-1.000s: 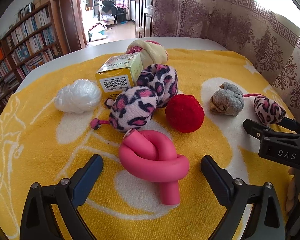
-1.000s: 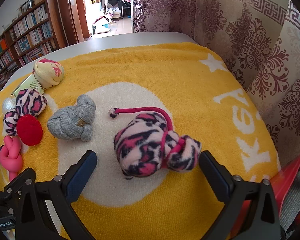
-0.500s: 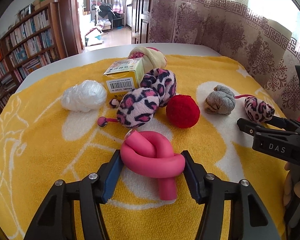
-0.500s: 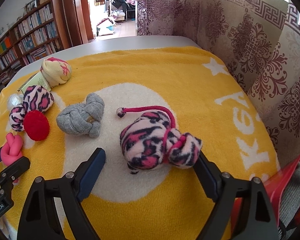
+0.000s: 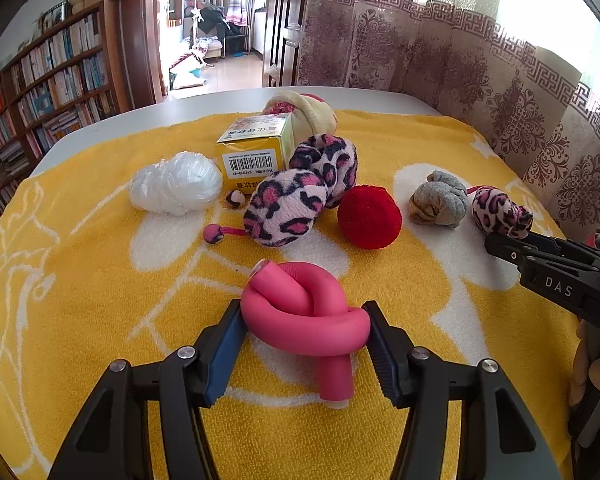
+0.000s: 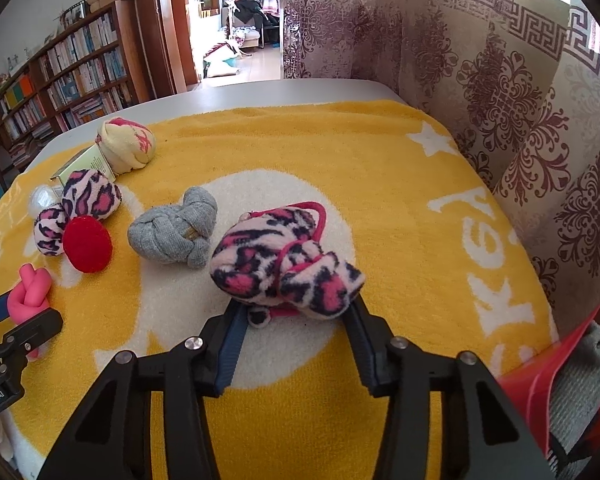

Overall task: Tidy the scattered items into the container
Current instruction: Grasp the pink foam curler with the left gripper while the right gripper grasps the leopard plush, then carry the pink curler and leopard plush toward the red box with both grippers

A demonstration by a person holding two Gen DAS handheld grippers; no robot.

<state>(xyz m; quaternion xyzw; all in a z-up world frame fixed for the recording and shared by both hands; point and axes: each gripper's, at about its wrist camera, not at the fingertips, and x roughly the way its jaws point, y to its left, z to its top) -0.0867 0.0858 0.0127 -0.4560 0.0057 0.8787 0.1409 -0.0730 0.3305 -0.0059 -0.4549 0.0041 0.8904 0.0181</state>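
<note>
In the left wrist view my left gripper [image 5: 303, 318] is shut on a pink knotted foam tube [image 5: 300, 304], its pads pressing both sides of the loop on the yellow towel [image 5: 80, 300]. In the right wrist view my right gripper [image 6: 295, 312] is closing its jaws on a pink-and-black leopard plush bundle [image 6: 280, 264], and the pads touch it on both sides. A red container [image 6: 540, 376] with grey cloth inside sits at the lower right edge of that view.
On the towel lie a red ball [image 5: 369, 217], a grey knotted sock [image 5: 438, 204], a larger leopard plush [image 5: 300, 196], a white plastic wad [image 5: 176, 188], a yellow box [image 5: 256, 148] and a cream sock ball [image 5: 304, 112]. A curtain [image 6: 500, 100] hangs on the right.
Both grippers went from wide open to closed: the left around the pink foam tube, the right around the leopard plush bundle. Neither object has left the towel.
</note>
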